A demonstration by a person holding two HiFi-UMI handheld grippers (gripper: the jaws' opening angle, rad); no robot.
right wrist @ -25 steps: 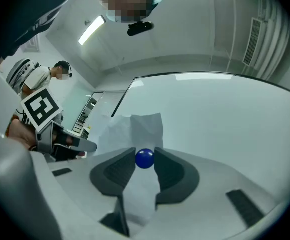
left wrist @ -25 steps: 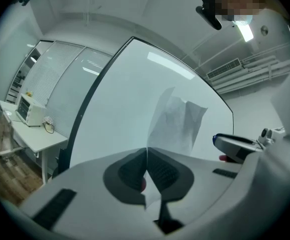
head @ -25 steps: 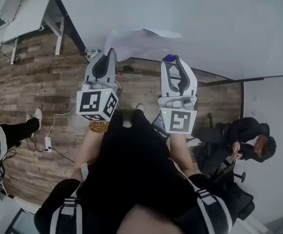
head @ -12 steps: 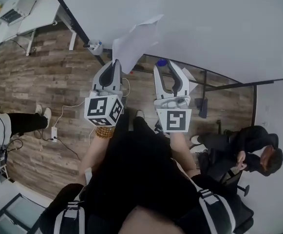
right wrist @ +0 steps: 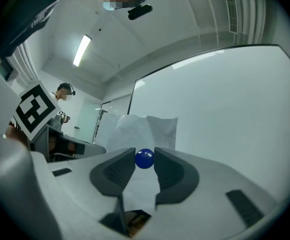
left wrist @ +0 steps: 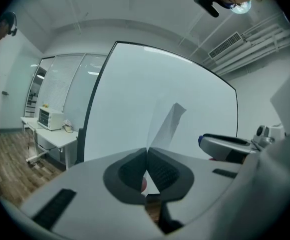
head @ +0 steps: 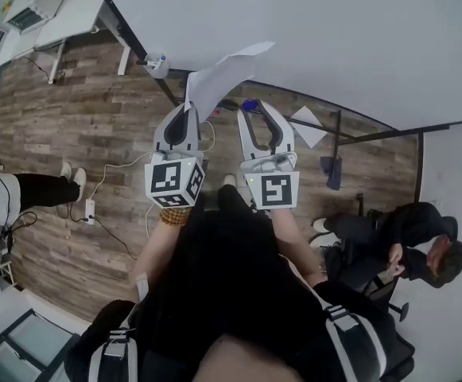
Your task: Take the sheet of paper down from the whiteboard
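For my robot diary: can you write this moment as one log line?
left gripper: shut on sheet of paper | right gripper: shut on blue ball

The sheet of paper sticks forward from my left gripper's jaws, before the whiteboard. Just right of it, my right gripper has a ball between its jaws. A desk stands far left, and a person sits right.
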